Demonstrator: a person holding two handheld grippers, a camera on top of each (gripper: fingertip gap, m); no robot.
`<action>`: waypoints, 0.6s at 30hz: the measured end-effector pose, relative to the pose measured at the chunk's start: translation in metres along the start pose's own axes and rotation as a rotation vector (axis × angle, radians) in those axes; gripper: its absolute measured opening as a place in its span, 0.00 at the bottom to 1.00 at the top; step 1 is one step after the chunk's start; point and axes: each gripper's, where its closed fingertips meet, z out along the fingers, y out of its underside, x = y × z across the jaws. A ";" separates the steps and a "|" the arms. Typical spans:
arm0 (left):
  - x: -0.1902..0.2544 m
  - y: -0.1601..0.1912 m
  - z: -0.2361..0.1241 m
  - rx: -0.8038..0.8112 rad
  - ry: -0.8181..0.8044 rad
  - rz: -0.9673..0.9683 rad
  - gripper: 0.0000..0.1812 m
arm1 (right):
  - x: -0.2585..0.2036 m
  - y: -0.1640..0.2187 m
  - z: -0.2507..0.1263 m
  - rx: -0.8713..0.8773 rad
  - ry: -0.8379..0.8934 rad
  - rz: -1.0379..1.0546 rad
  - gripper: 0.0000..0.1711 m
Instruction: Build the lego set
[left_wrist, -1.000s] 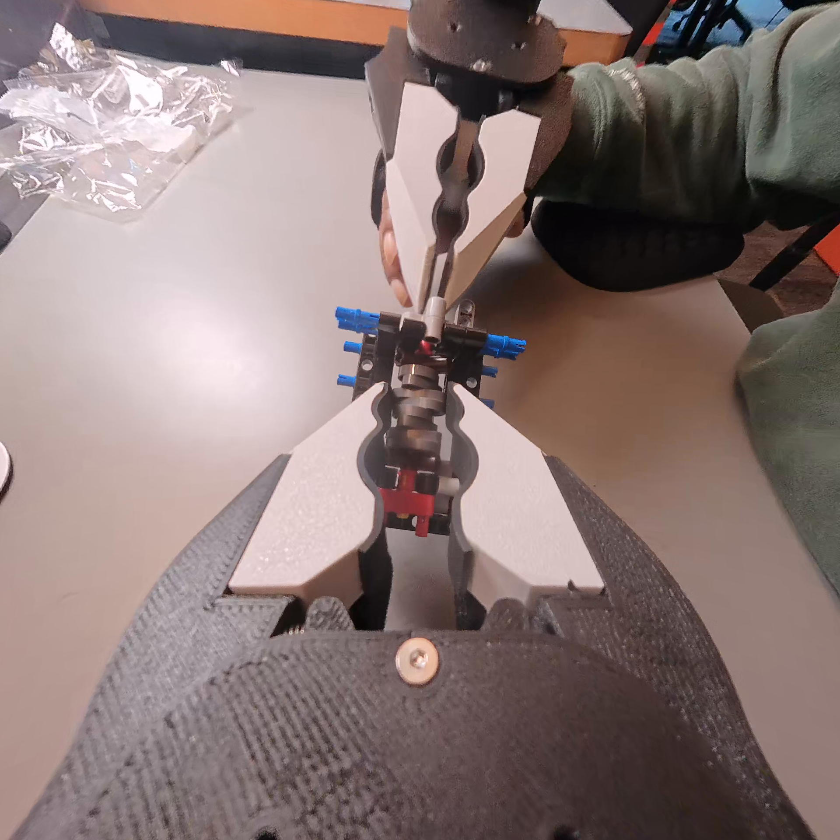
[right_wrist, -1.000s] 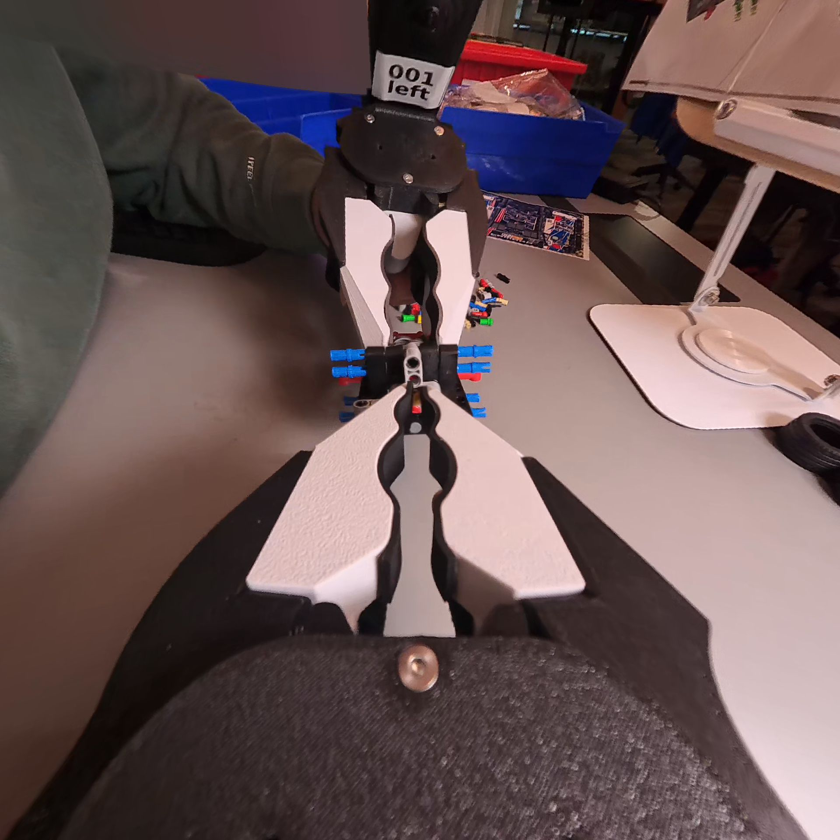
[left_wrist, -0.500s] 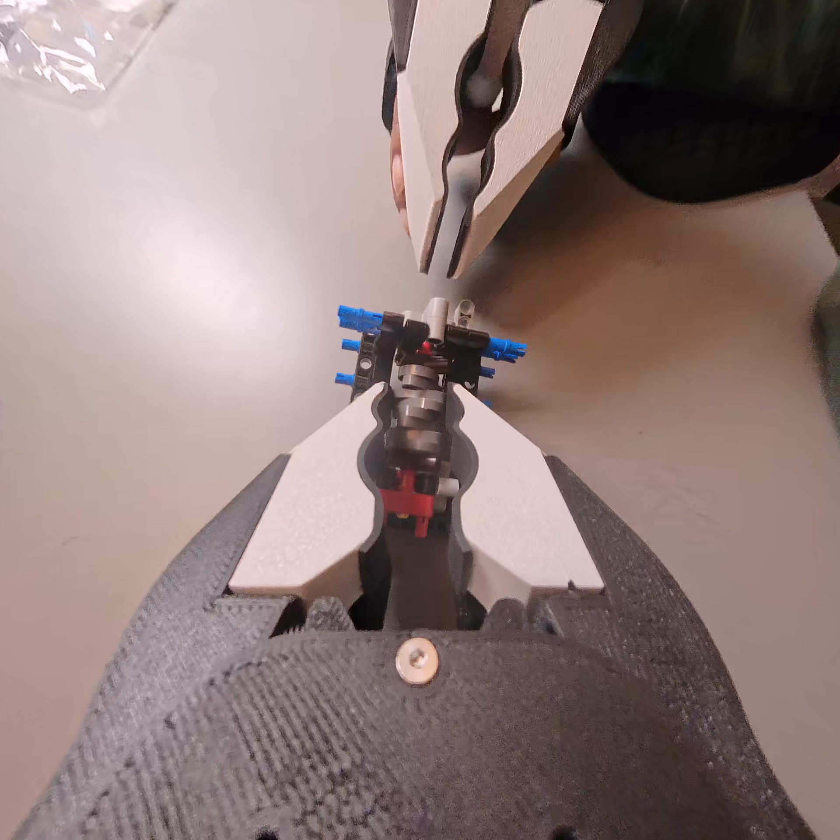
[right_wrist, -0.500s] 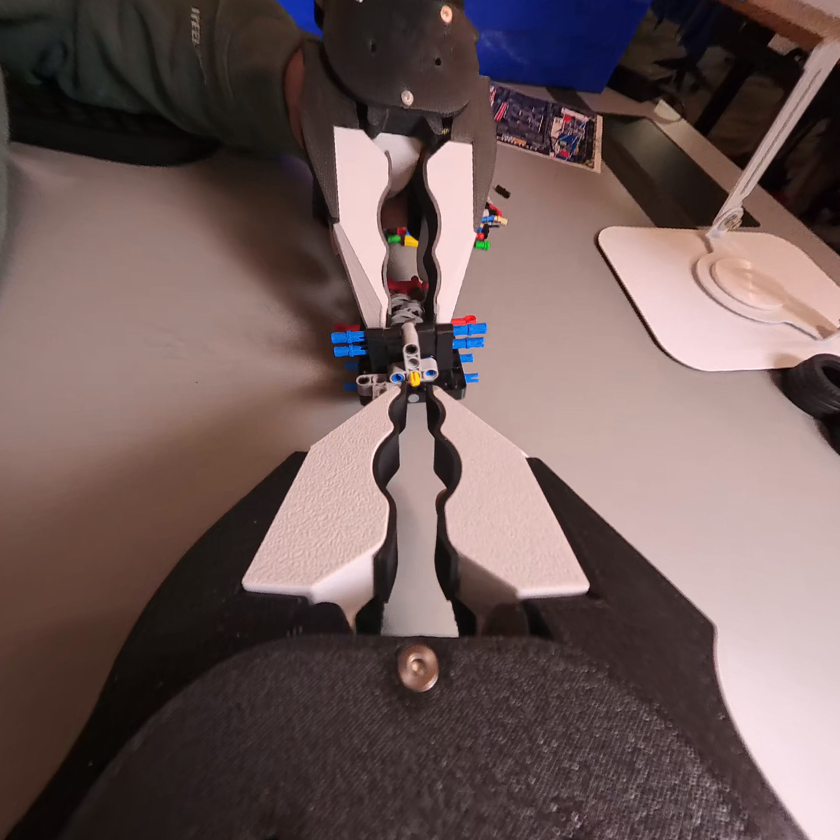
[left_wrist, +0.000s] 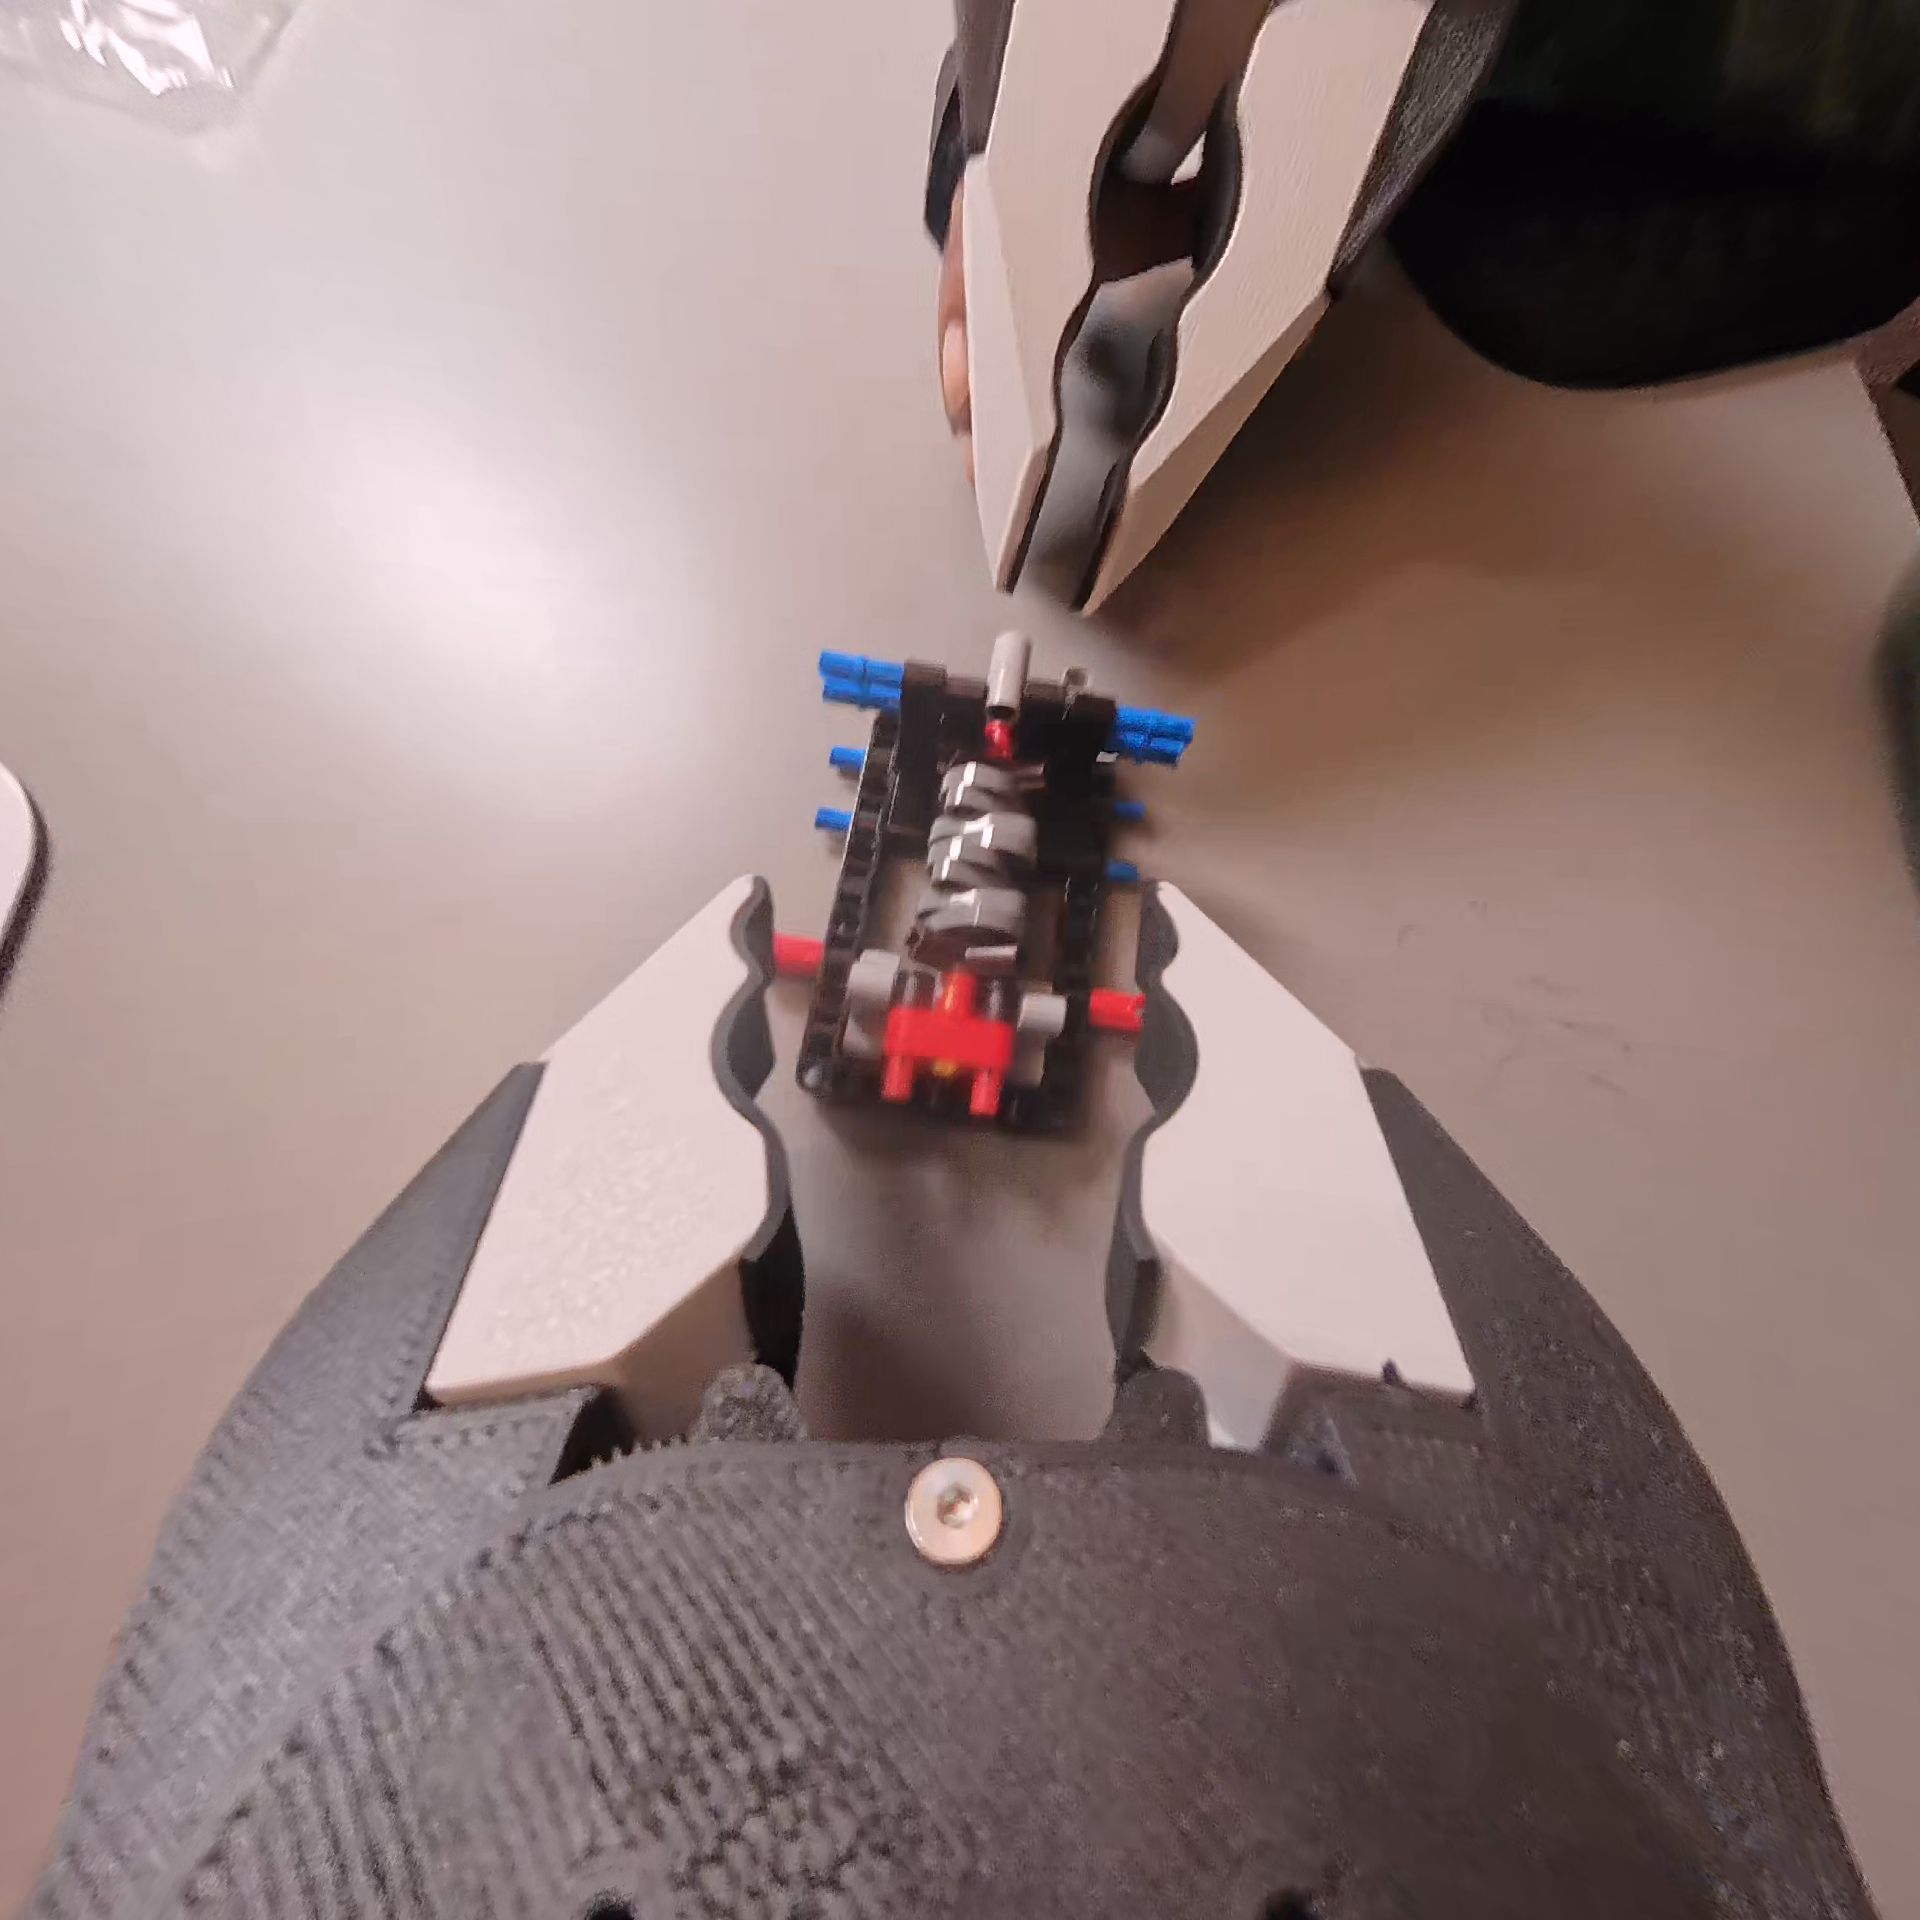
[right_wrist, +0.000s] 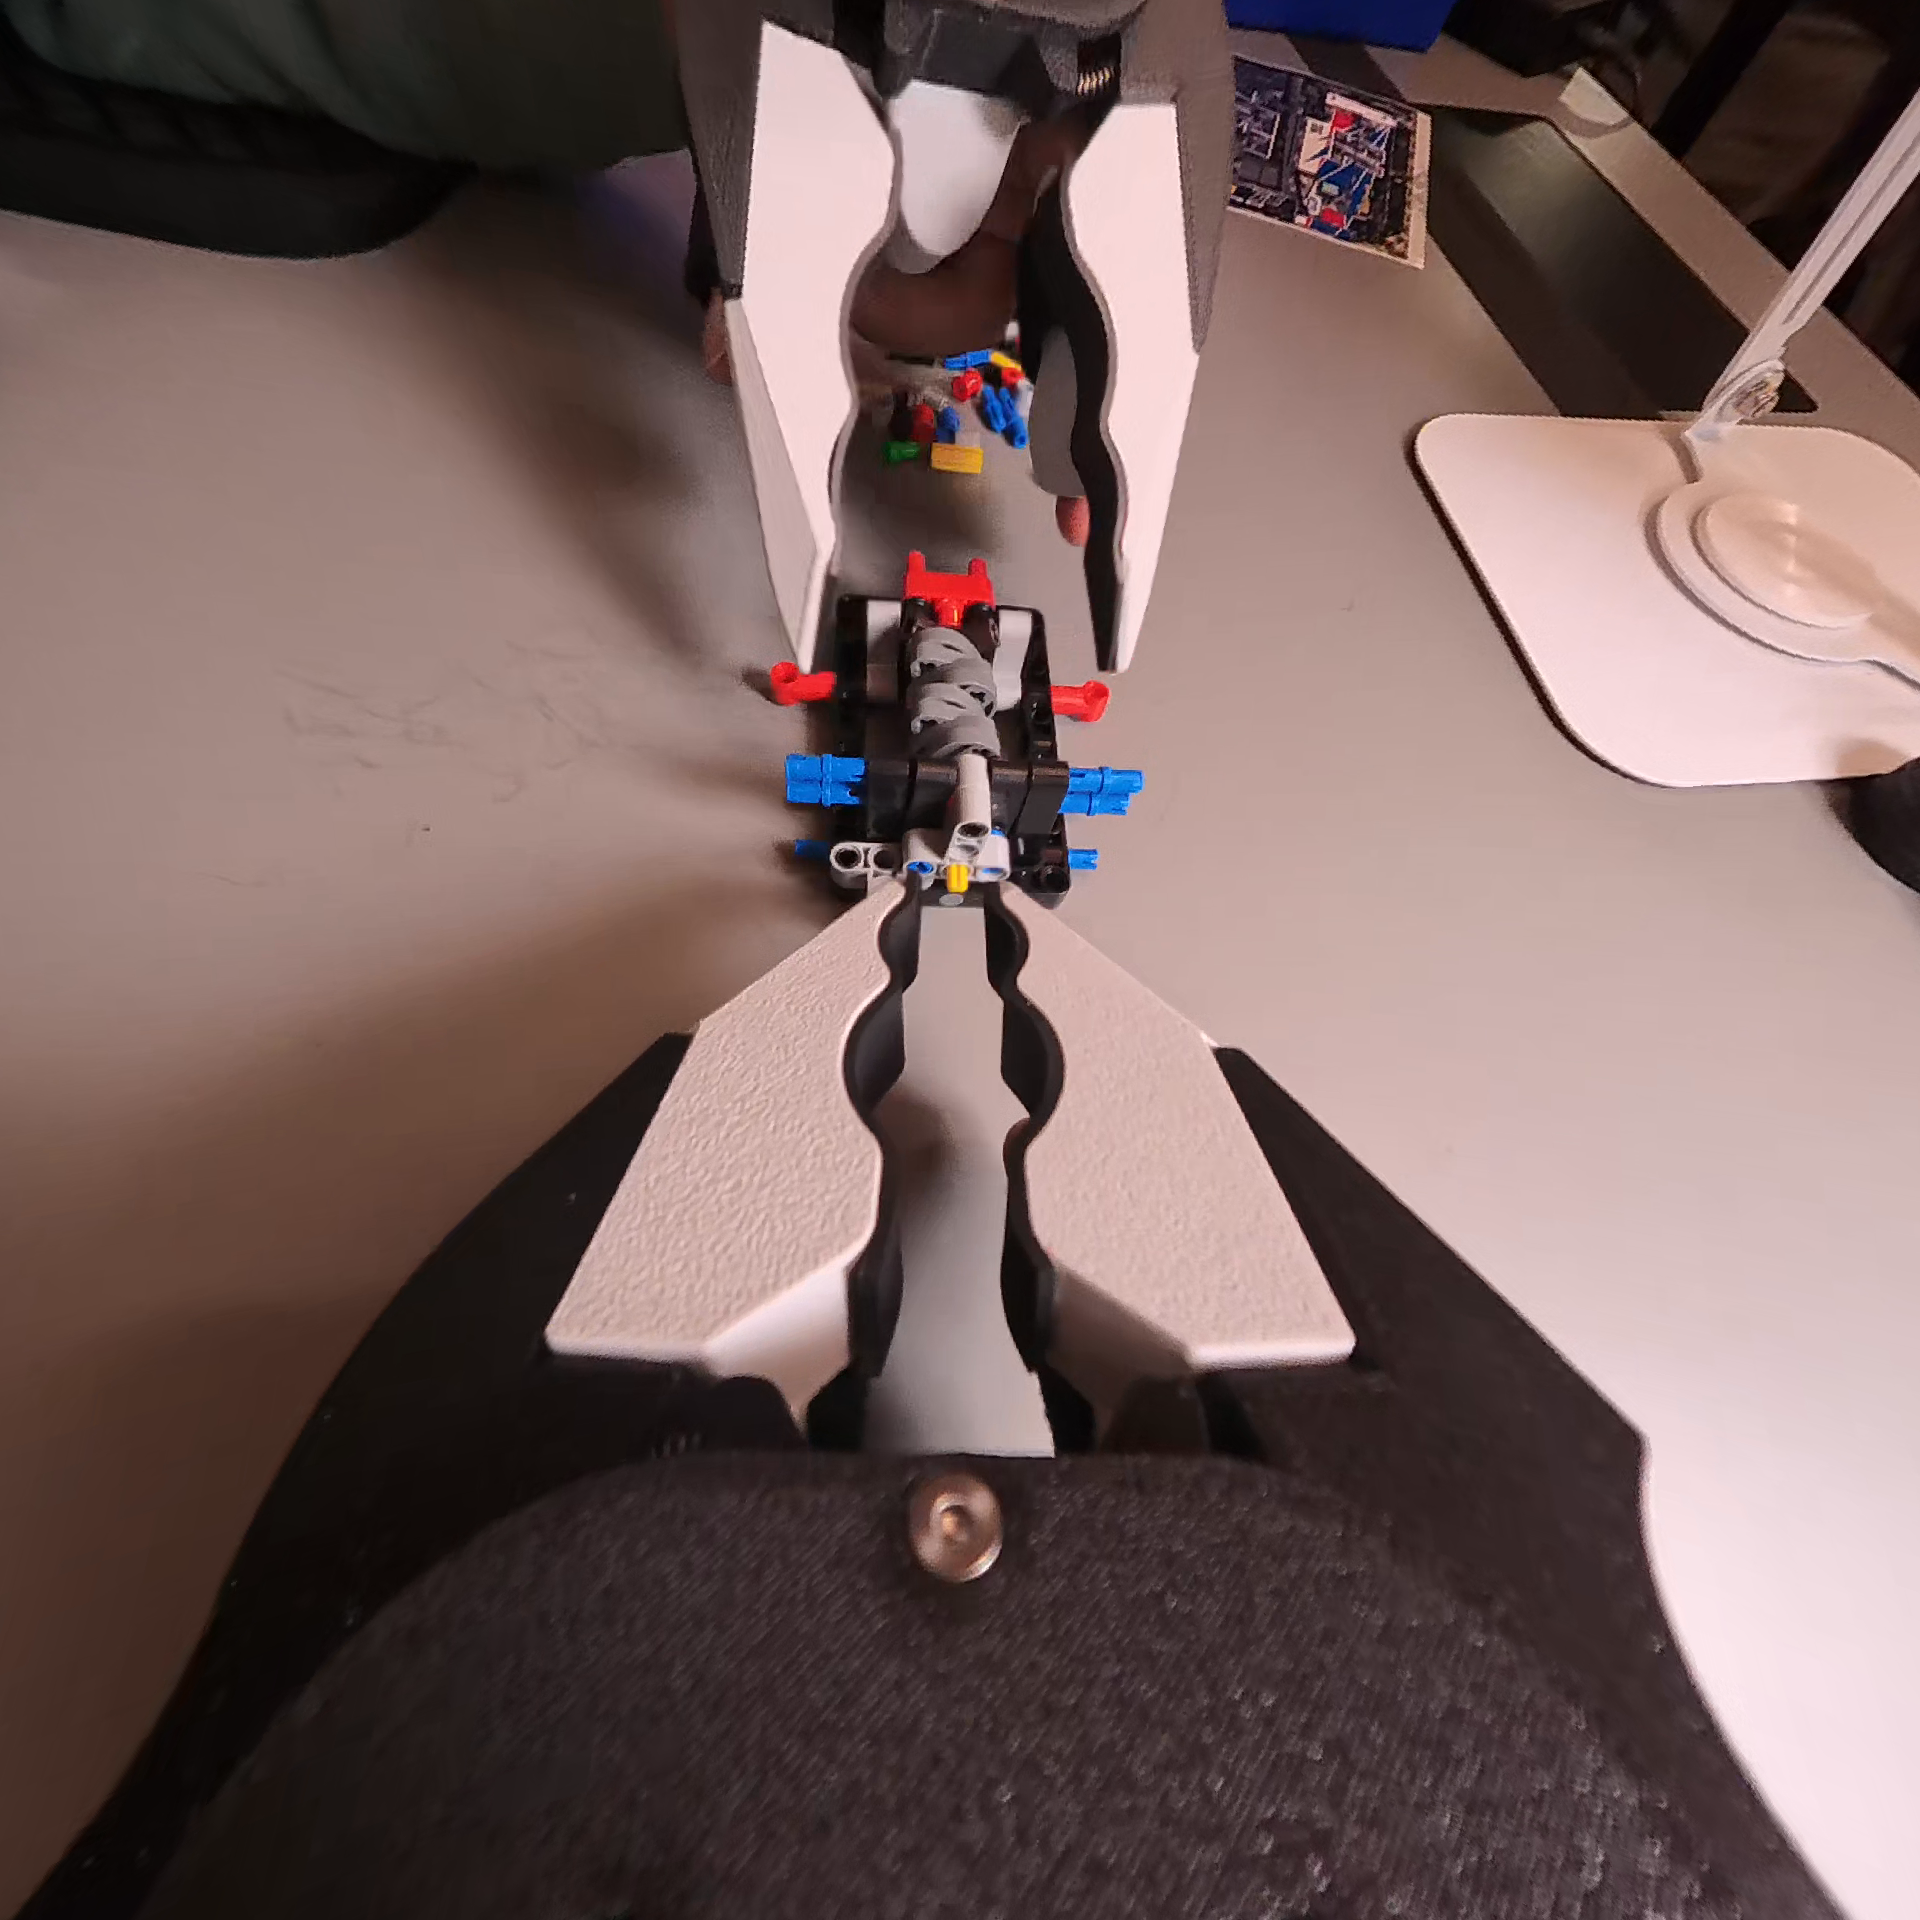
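Note:
The lego assembly (left_wrist: 977, 883) is a black frame with a grey worm gear, blue pins, red pins and a red end piece. It lies on the grey table (left_wrist: 416, 520). My left gripper (left_wrist: 951, 914) is open wide, its fingertips on either side of the assembly's red end without touching it. My right gripper (right_wrist: 951, 909) is open by a narrow gap and empty, just short of the assembly's (right_wrist: 956, 727) grey connector end. Each gripper shows in the other's view: the right (left_wrist: 1049, 592) and the left (right_wrist: 961, 644).
A pile of small loose coloured pieces (right_wrist: 956, 416) lies behind the left gripper. An instruction booklet (right_wrist: 1330, 156) lies at the back right, beside a white lamp base (right_wrist: 1662, 582). A black tyre (right_wrist: 1886, 821) is at the right edge. A clear plastic bag (left_wrist: 156, 52) lies far left. The grippers' ends are close to 6 centimeters from one another.
My left gripper opened and let go of the assembly, which now rests on the table. My right gripper let go of the grey piece on the assembly's end and drew back slightly.

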 end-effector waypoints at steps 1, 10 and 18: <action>-0.002 0.005 0.000 -0.019 -0.006 0.003 0.41 | 0.000 -0.001 0.001 0.003 0.003 0.006 0.06; 0.001 0.025 0.003 -0.124 0.020 0.047 0.42 | -0.001 0.000 0.014 -0.012 0.020 0.007 0.05; 0.003 0.025 0.003 -0.122 0.029 0.040 0.38 | -0.001 -0.002 0.017 0.002 0.014 -0.011 0.04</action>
